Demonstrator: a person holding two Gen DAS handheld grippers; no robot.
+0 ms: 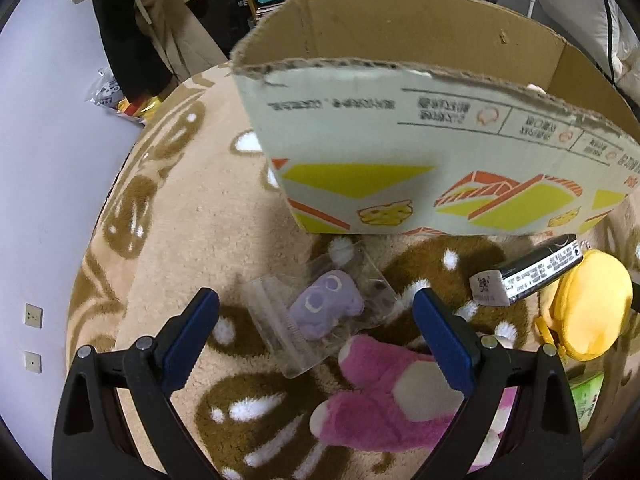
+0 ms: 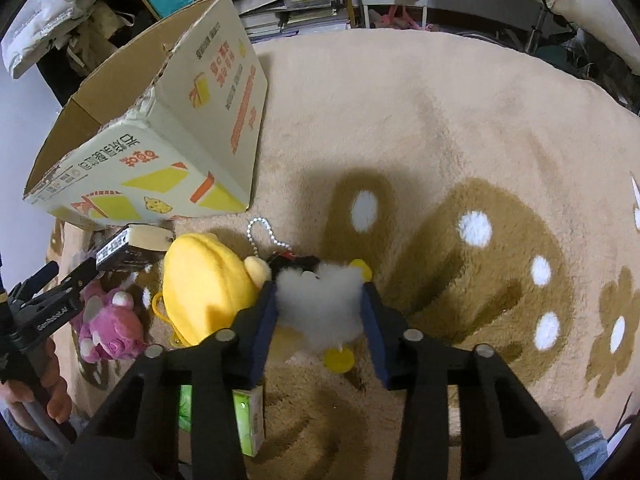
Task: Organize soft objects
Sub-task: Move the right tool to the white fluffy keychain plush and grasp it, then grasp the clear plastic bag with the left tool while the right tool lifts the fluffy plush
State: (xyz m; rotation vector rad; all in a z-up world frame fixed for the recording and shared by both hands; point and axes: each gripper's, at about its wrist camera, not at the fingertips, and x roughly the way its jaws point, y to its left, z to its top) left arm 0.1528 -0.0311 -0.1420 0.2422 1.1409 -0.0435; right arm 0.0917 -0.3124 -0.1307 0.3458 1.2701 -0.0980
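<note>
Plush toys are spread over a beige rug [image 2: 440, 128] patterned with brown shapes and white dots, all within easy reach of the open cardboard box [image 1: 400, 152] into which, by the task, they are presumably to be gathered; nearest in the right wrist view, a white fluffy toy [image 2: 320, 304] is pinched between the blue pads of the right claw [image 2: 320, 312], which is closed partway onto it, the fur bulging between the fingers, so that it can be lifted without slipping; yellow feet and a bead chain show at its edges; just to its left a yellow plush pouch [image 2: 204, 284] lies on the rug, touching or nearly touching the toy, and a green carton [image 2: 248, 420] is seen below the claw's left finger. In the left wrist view the left claw [image 1: 316, 336] is held wide open and empty, poised above the rug; a pink plush bear [image 1: 384, 400] lies partly beneath its right finger, and a small purple plush in a clear plastic wrapper [image 1: 324, 304] lies between the fingertips, a little farther off; which of the two is meant to be taken cannot be told. Farther right, a dark boxed item with a white label [image 1: 532, 268] rests against the pouch; farthest stands the box, its torn rim turned upward to receive things, with cluttered shelves [image 2: 288, 0] behind it.
</note>
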